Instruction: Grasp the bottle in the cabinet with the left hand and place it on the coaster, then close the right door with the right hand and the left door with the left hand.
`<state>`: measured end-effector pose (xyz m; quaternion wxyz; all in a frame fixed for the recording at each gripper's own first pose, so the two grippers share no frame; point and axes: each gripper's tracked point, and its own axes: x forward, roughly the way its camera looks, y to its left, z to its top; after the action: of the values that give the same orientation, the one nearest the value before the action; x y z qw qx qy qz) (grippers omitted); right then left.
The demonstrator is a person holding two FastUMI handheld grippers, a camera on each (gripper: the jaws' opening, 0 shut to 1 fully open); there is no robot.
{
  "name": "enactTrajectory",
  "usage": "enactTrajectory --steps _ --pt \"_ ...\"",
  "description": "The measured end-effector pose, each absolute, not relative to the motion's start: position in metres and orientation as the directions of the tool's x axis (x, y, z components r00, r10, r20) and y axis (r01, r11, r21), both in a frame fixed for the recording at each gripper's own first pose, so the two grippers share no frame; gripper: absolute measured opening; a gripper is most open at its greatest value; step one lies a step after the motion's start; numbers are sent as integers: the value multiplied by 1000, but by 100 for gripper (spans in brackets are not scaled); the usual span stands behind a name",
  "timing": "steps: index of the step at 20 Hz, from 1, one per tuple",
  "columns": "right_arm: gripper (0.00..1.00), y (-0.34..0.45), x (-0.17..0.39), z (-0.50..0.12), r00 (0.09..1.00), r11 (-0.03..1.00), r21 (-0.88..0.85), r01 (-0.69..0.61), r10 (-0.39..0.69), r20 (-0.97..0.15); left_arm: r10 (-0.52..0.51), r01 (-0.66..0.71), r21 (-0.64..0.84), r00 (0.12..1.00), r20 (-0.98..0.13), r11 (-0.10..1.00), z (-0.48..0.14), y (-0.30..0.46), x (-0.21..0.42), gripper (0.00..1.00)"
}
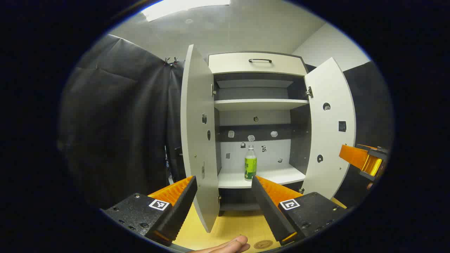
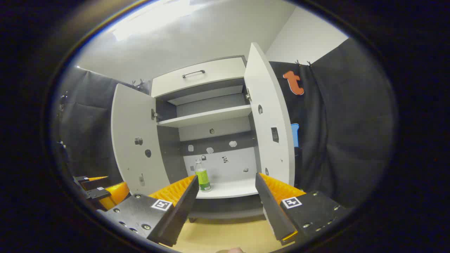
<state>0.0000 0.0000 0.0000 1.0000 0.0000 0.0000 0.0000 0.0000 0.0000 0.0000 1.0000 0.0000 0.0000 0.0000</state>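
While both hand-held grippers, left (image 1: 223,196) and right (image 2: 225,195), hang spread and empty, the bottle (image 1: 250,163) stands upright near the front edge of the cabinet's (image 1: 258,66) lower shelf (image 1: 281,174), both doors open.

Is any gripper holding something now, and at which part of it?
Nothing is held. The left gripper and right gripper are both open and empty. The bottle stands untouched on the cabinet's shelf.
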Motion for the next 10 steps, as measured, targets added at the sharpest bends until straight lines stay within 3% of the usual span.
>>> enactTrajectory --steps 10 --pt "97 -7 19 -2 998 987 -150 60 -59 11 -70 70 -11 997 -13 998 3 -2 45 98"
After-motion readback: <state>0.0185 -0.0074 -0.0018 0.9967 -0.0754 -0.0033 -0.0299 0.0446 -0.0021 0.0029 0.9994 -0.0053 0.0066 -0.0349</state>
